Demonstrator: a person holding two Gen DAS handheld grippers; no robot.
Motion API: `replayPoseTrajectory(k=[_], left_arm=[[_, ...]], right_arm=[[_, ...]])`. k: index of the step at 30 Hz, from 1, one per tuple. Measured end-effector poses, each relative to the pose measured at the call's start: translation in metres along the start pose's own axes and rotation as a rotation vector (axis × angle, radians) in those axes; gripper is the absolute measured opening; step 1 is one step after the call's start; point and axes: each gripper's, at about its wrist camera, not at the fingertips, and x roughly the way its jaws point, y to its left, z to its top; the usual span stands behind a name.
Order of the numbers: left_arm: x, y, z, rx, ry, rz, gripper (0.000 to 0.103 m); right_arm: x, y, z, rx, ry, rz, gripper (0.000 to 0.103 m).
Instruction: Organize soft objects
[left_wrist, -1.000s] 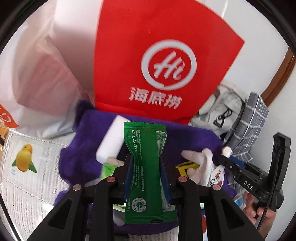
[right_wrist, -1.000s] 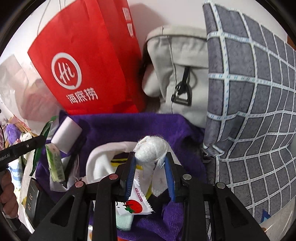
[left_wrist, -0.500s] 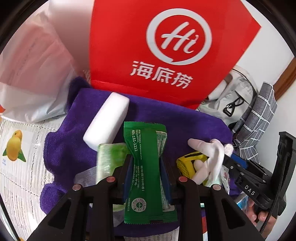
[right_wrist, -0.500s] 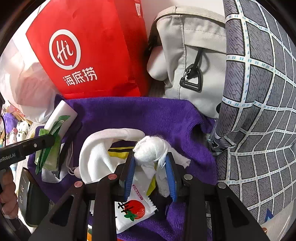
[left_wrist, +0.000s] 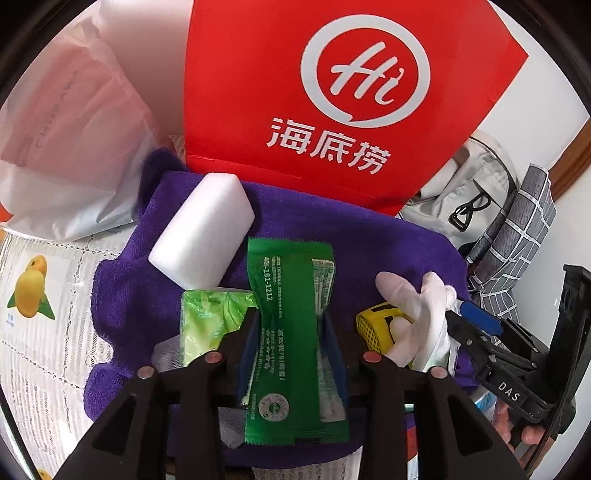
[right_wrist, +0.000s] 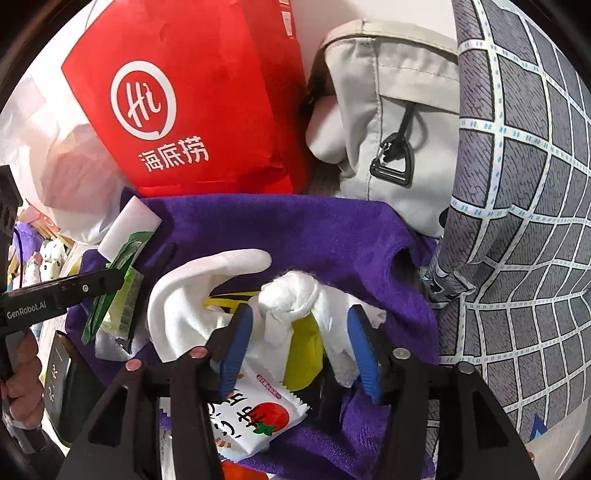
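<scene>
Purple towel (left_wrist: 369, 240): lying flat. Left gripper (left_wrist: 288, 332), jaws just opening, green packet (left_wrist: 291, 332) lying loosely between them at near edge. Right gripper (right_wrist: 299, 332), jaws opening, is straddling knotted white cloth (right_wrist: 291, 295) mid-towel, pads clear.

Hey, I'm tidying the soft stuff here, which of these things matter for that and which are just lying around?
Part of the job: green packet, knotted white cloth, white glove, white sponge block, purple towel under them.
Just lying about: red paper bag, grey backpack, checked cloth, translucent plastic bag.
</scene>
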Motion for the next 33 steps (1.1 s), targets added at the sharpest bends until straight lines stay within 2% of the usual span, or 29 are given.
replayPoseTrajectory(k=[1, 3, 5, 7, 10, 14, 17, 18, 21, 24, 26, 29, 31, 32, 33], left_arm=[[-0.001, 0.001, 0.001, -0.004, -0.002, -0.004, 0.042], [-0.007, 0.004, 0.001, -0.007, -0.009, -0.006, 0.058], [-0.011, 0.002, 0.001, -0.001, -0.018, -0.006, 0.06], [-0.015, 0.001, 0.001, 0.003, -0.023, -0.002, 0.06], [-0.021, -0.002, 0.001, 0.009, -0.034, 0.013, 0.061], [-0.034, -0.007, 0.001, 0.021, -0.062, 0.032, 0.061], [-0.052, -0.014, 0.001, 0.047, -0.102, 0.053, 0.061], [-0.057, -0.017, 0.0, 0.052, -0.112, 0.054, 0.064], [-0.079, -0.025, -0.005, 0.059, -0.133, 0.018, 0.066], [-0.103, -0.038, -0.017, 0.092, -0.176, 0.049, 0.07], [-0.121, -0.043, -0.03, 0.101, -0.201, 0.067, 0.075], [-0.145, -0.045, -0.051, 0.097, -0.198, 0.067, 0.075], [-0.159, -0.047, -0.067, 0.103, -0.202, 0.069, 0.081], [-0.168, -0.048, -0.078, 0.109, -0.209, 0.083, 0.092], [-0.176, -0.05, -0.086, 0.111, -0.219, 0.101, 0.098]], right_arm=[[-0.001, 0.001, 0.0, -0.005, -0.005, -0.001, 0.058], [-0.003, 0.002, 0.001, -0.007, -0.011, -0.006, 0.061], [-0.008, 0.002, 0.003, 0.002, -0.026, -0.014, 0.07], [-0.013, 0.002, 0.004, 0.014, -0.044, -0.017, 0.073], [-0.025, 0.003, 0.006, 0.017, -0.059, -0.015, 0.073], [-0.048, 0.01, 0.007, 0.005, -0.105, -0.079, 0.073], [-0.07, 0.014, 0.007, 0.024, -0.136, -0.059, 0.073], [-0.077, 0.015, 0.004, 0.037, -0.147, -0.056, 0.073], [-0.101, 0.025, -0.008, 0.032, -0.154, -0.078, 0.073], [-0.132, 0.038, -0.026, 0.008, -0.165, -0.107, 0.076], [-0.155, 0.045, -0.04, -0.004, -0.189, -0.132, 0.089], [-0.193, 0.052, -0.064, -0.008, -0.251, -0.173, 0.097], [-0.214, 0.053, -0.078, 0.015, -0.272, -0.182, 0.102], [-0.22, 0.054, -0.083, 0.023, -0.273, -0.18, 0.103], [-0.226, 0.054, -0.089, 0.029, -0.265, -0.179, 0.103]])
